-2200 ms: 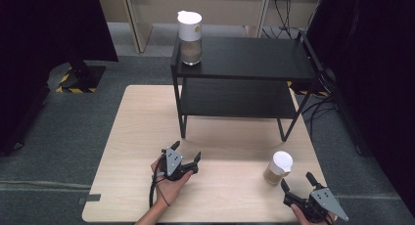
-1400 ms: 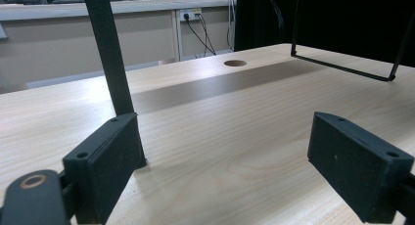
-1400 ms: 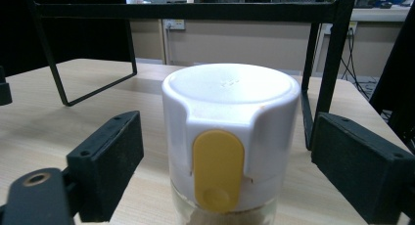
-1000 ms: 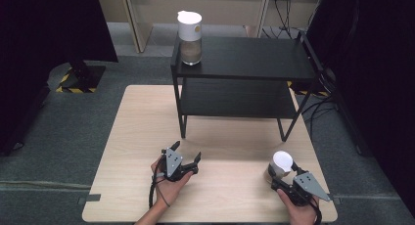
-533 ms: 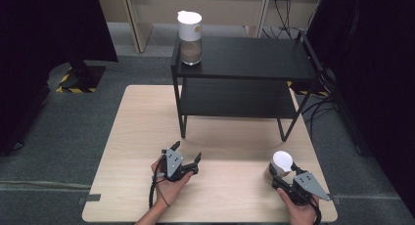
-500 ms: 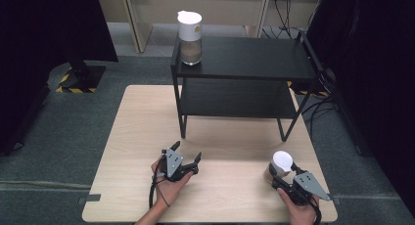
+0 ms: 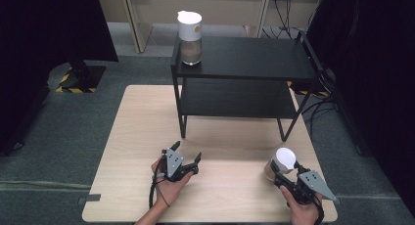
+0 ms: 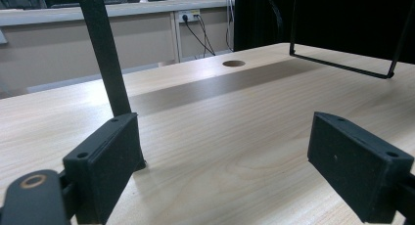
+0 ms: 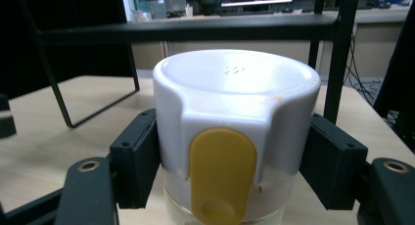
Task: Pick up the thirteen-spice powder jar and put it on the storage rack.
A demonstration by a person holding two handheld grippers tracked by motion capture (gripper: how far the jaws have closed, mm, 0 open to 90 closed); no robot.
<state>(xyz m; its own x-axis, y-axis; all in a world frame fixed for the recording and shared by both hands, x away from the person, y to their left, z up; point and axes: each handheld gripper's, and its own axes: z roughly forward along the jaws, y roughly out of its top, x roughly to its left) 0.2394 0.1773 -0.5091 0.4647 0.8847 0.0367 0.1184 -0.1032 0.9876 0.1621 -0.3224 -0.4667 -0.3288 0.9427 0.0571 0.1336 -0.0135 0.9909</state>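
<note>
A clear jar with a white lid and a yellow tab [image 7: 284, 161] [image 9: 235, 102] stands on the wooden table [image 7: 147, 127] near its front right. My right gripper [image 7: 280, 170] [image 9: 234, 159] is shut on it, and both black pads press the sides of the lid. My left gripper [image 7: 187, 151] [image 8: 232, 168] rests on the table at front centre in a hand. Its jaws are open with bare wood between them. A second jar of the same kind [image 7: 190, 36] stands on the top left corner of the black shelf rack [image 7: 244, 58].
The two-tier black rack stands at the table's far side, and one of its legs [image 8: 105, 54] is close ahead of my left gripper. A round hole [image 8: 233, 63] is in the tabletop. Grey carpet and dark curtains lie around the table.
My right gripper has moved forward from the table's front right corner up to the jar, and its jaws now sit around the lid. The left gripper has stayed in place.
</note>
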